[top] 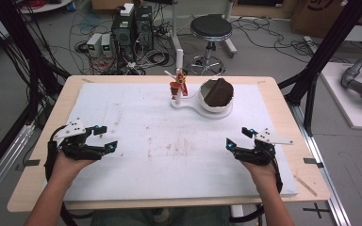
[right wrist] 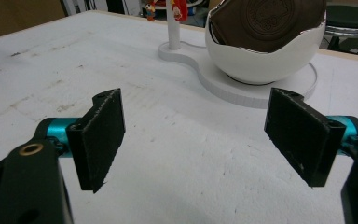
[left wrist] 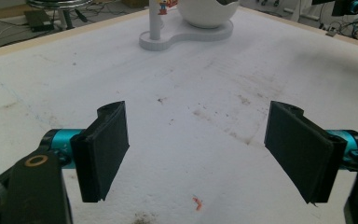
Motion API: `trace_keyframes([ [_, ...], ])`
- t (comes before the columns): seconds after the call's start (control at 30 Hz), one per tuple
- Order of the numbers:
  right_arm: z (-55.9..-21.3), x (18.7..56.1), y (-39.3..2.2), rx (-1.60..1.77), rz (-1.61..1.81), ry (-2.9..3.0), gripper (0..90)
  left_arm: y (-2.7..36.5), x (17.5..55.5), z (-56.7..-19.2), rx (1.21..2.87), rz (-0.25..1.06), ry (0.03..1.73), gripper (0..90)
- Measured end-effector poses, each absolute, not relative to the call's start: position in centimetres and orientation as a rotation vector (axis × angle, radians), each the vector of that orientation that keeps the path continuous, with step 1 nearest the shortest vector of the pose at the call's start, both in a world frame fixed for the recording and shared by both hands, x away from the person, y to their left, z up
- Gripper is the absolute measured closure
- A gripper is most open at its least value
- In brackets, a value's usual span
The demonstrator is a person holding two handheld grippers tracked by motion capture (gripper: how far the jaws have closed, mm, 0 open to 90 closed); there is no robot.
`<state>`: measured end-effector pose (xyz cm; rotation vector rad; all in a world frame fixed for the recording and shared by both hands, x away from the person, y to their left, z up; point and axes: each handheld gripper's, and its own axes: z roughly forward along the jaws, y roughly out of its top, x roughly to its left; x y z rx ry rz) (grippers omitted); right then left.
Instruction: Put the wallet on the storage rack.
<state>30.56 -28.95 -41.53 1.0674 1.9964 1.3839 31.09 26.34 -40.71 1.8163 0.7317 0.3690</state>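
Note:
A white eggshell-shaped bowl holding a dark brown round piece stands on a white base at the table's far middle. A thin white post with a small red and yellow figure rises from the same base. My left gripper rests low at the left of the white board, jaws open and empty. At the right my right gripper is open too, nothing between its pads. The right gripper view looks at the bowl beyond its open jaws. The left gripper view sees the base farther off.
A white foam board with faint brown stains covers the wooden table. On the floor behind the table are a black stool, computer boxes and loose cables. Black frame posts stand at both sides.

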Motion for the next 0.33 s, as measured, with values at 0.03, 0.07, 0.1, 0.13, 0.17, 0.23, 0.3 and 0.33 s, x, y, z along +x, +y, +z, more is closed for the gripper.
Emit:
trace_keyframes([
  [0.03, -41.52, 30.57, -28.97, 1.066, 1.385, 1.994, 20.4, 26.35, 31.1, -40.71, 1.817, 0.369, 0.731, 21.6],
  [0.07, -41.51, 30.6, -28.99, 1.061, 1.385, 1.992, 20.5, 26.34, 31.1, -40.72, 1.816, 0.369, 0.732, 21.6],
  [0.1, -41.49, 30.61, -28.99, 1.062, 1.386, 1.992, 20.4, 26.35, 31.12, -40.72, 1.817, 0.369, 0.731, 21.6],
  [0.13, -41.49, 30.61, -28.96, 1.065, 1.386, 1.996, 20.4, 26.37, 31.12, -40.72, 1.82, 0.369, 0.732, 21.6],
  [0.17, -41.5, 30.61, -28.92, 1.069, 1.385, 1.999, 20.5, 26.37, 31.1, -40.72, 1.82, 0.369, 0.733, 21.6],
  [0.23, -41.5, 30.68, -28.91, 1.062, 1.384, 2.002, 20.5, 26.36, 31.06, -40.75, 1.824, 0.368, 0.734, 21.6],
  [0.3, -41.45, 30.69, -28.88, 1.064, 1.385, 2.001, 20.5, 26.34, 31.07, -40.8, 1.824, 0.366, 0.737, 21.6],
  [0.33, -41.41, 30.69, -28.88, 1.069, 1.388, 1.999, 20.5, 26.34, 31.09, -40.84, 1.825, 0.366, 0.739, 21.6],
])
